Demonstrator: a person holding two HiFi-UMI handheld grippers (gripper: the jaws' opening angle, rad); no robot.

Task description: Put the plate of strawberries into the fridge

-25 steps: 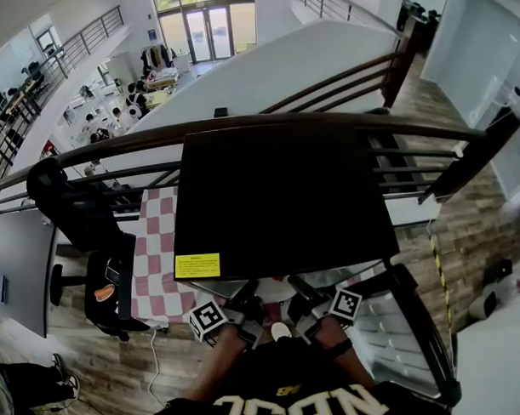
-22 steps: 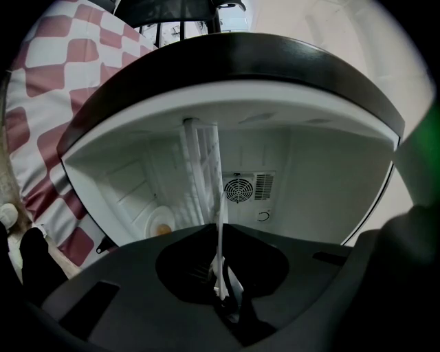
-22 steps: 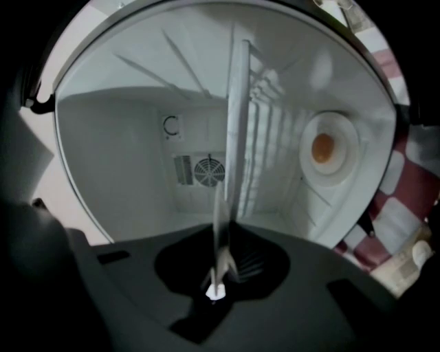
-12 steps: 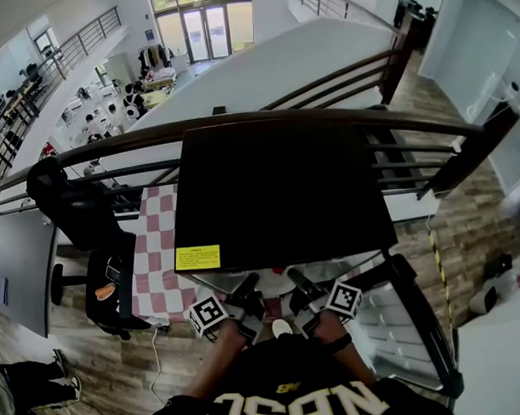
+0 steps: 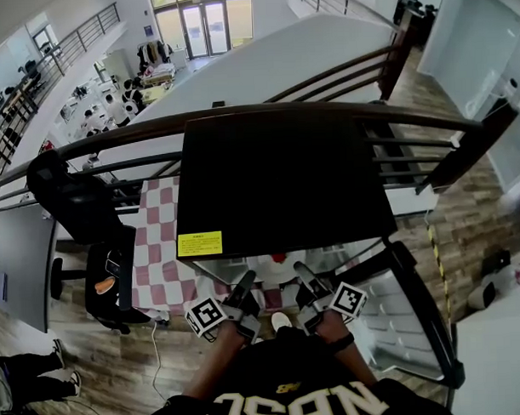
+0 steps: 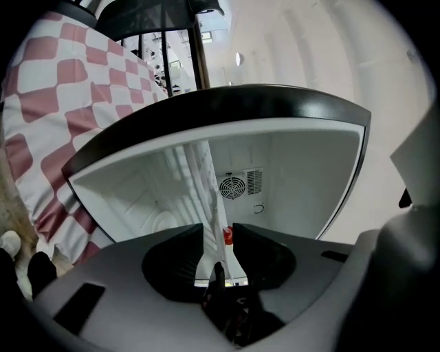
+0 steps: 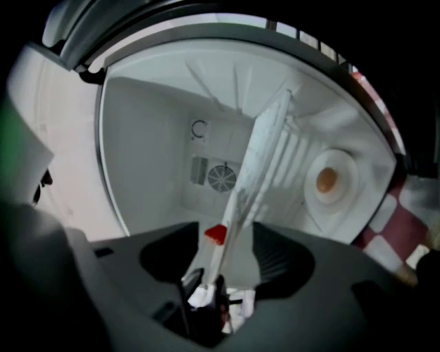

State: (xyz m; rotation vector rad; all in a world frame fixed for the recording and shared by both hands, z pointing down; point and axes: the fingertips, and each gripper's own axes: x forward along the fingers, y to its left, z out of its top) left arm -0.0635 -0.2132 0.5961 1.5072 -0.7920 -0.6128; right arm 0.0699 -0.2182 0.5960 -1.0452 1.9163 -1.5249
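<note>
plate: i see the white plate [image 5: 269,268] at the front edge of the fridge's open compartment. it sits just under the front edge of the black top, between my two grippers.
strawberries: from the head view one red strawberry [image 5: 280,258] shows on the plate. in each gripper view a red berry sits just past the jaws, against a white ribbed shelf [image 7: 268,151] seen edge-on.
left gripper: the left gripper [image 5: 247,281] points level into the fridge at the plate's left side. its jaws have just been opening and stand apart. a thin white edge runs between them with a gap on either side, and nothing is pinched.
right gripper: the right gripper [image 5: 300,273] points level at the plate's right side. its jaws have just been opening and stand wide. the white edge and the berry lie between them, and i see no pad pressing.
fridge: the fridge [image 5: 285,184] has a black top and a white inside. a round fan grille [image 6: 232,186] sits on the back wall, and a round white fitting [image 7: 328,180] with an orange centre sits on an inner wall.
door: the door [image 5: 400,325] is swung open at the fridge's right, its white racks showing.
label: a yellow label [image 5: 199,244] sits at the front left corner of the top.
cloth: a red-and-white checked cloth [image 5: 159,248] lies along the fridge's left side.
railing: a dark railing [image 5: 240,120] runs behind the fridge's rear edge.
chair: a black chair [image 5: 91,234] stands left of the cloth.
</note>
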